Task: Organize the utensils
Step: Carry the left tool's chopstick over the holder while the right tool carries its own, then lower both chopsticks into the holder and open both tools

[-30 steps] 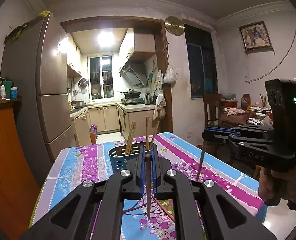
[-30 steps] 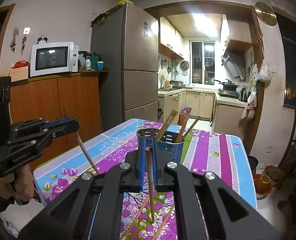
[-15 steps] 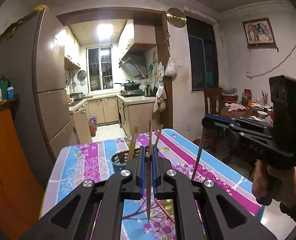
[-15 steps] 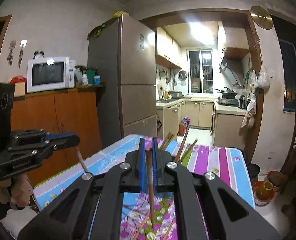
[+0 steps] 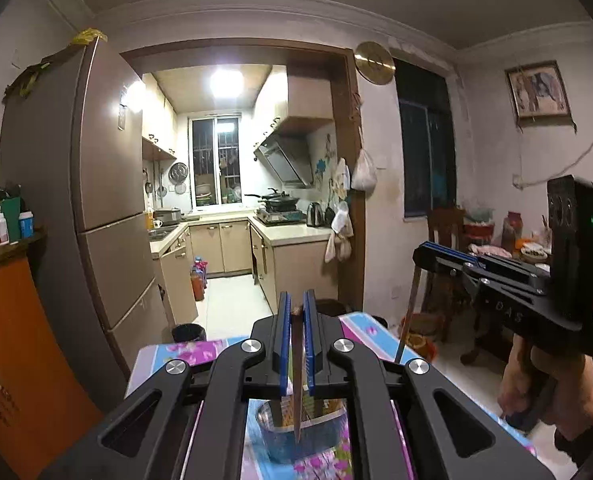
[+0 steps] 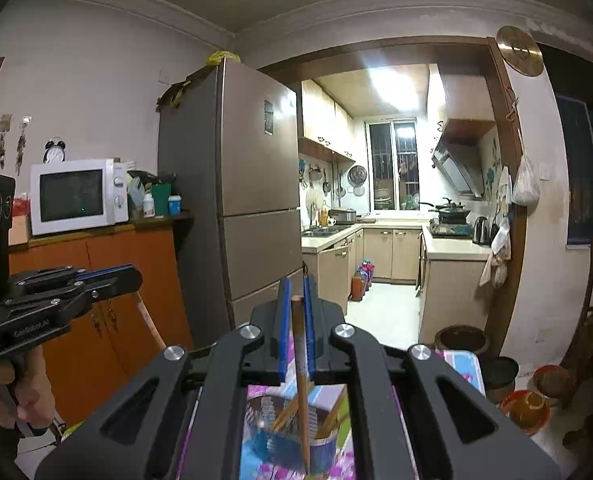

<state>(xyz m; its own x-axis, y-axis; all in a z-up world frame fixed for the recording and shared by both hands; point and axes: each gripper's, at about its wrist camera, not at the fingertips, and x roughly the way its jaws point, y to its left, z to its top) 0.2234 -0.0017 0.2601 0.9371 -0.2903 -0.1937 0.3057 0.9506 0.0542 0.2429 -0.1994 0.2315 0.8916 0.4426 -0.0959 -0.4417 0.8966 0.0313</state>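
While I hold both sticks above the holder: I read each gripper as carrying one chopstick, neither yet dropped in.
Left gripper (image 5: 297, 344): blue pads pressed together on a dark chopstick (image 5: 296, 380), pinched near its top end.
Right gripper (image 6: 296, 328): pads likewise pinching a brown chopstick (image 6: 301, 376), its blunt top just proud of the pads.
Long axis, left stick: close to upright, tip pointing down toward the utensil holder (image 5: 296, 438); seen from the right wrist it leans a little, lower end swung to the right.
Long axis, right stick: near vertical, tapered end down, hanging over the mouth of the holder, which sits on the flowered tablecloth (image 5: 168, 354) at the near end of the table.
Holder contents: several chopsticks already lean inside, visible in the right wrist view.
Risk, collision: I judge the two tips could clash if both go down together, since they aim at the same opening.
Risk, snagging: a descending tip may strike the leaning sticks or the rim and tip the light holder.
Risk, slip: each stick is held at one short patch near its top, so it could pivot or slide out and fall on the cloth.
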